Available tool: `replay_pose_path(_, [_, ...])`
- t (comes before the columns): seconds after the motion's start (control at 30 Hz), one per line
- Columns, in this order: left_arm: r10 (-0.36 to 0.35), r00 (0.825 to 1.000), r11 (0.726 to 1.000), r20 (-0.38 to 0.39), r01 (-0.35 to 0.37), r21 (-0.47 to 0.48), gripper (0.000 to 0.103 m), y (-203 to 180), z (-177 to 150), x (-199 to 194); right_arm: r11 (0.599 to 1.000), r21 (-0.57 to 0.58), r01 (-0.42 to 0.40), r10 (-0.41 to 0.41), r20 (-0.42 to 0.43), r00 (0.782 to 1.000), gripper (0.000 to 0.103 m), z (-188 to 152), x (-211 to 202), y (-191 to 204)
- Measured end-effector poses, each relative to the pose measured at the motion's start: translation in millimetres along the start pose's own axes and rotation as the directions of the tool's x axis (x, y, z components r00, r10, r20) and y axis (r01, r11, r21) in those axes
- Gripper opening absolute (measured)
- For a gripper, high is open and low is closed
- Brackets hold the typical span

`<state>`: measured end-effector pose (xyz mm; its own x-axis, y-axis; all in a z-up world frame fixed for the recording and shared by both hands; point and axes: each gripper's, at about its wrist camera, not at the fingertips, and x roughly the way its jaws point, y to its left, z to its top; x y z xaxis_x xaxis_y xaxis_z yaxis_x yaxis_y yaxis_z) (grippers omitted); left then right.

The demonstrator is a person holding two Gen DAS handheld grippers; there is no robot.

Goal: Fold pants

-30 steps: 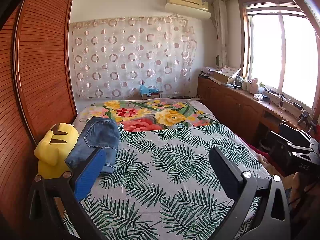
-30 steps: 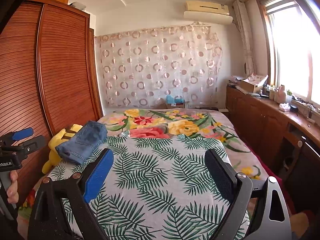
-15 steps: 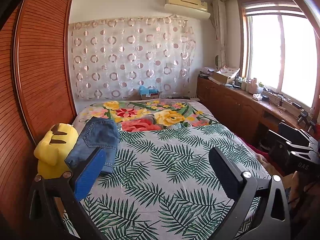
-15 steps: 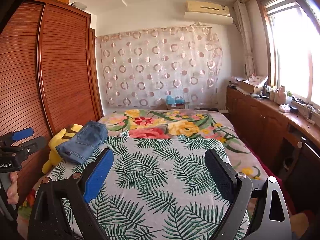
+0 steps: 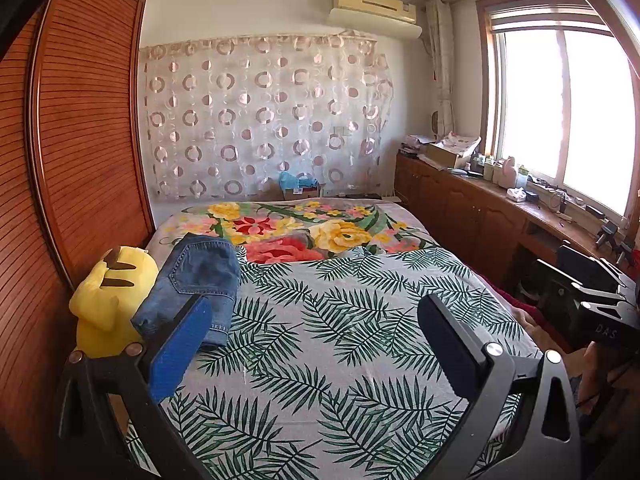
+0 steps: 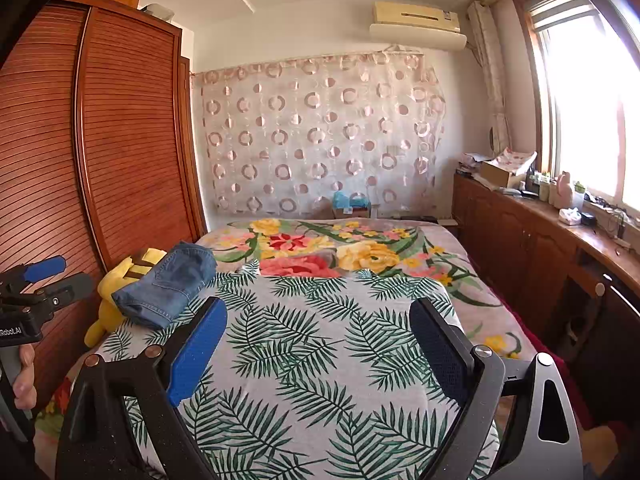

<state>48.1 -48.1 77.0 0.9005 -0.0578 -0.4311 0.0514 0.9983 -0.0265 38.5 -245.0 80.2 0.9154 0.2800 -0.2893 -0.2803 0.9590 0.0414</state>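
The blue denim pants (image 5: 196, 280) lie folded into a small bundle at the left edge of the bed (image 5: 340, 344), leaning on a yellow plush toy (image 5: 108, 300). They also show in the right wrist view (image 6: 168, 284). My left gripper (image 5: 312, 328) is open and empty, held above the near part of the bed, apart from the pants. My right gripper (image 6: 316, 332) is open and empty, also above the near bed. The left gripper also shows at the left edge of the right wrist view (image 6: 40, 280).
A wooden slatted wardrobe (image 5: 80, 140) stands along the bed's left side. A wooden counter (image 5: 500, 216) with boxes and bottles runs under the window on the right. A patterned curtain (image 5: 260, 120) hangs on the far wall.
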Motion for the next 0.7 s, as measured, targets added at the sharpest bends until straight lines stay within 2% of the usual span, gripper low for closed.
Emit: replay_pose_path(0.7, [-0.001, 1.000, 1.000, 0.000, 0.001, 0.000, 0.103, 0.2, 0.3, 0.0, 1.000, 0.000, 0.002, -0.002, 0.001, 1.000, 0.093, 0.4, 1.3, -0.4])
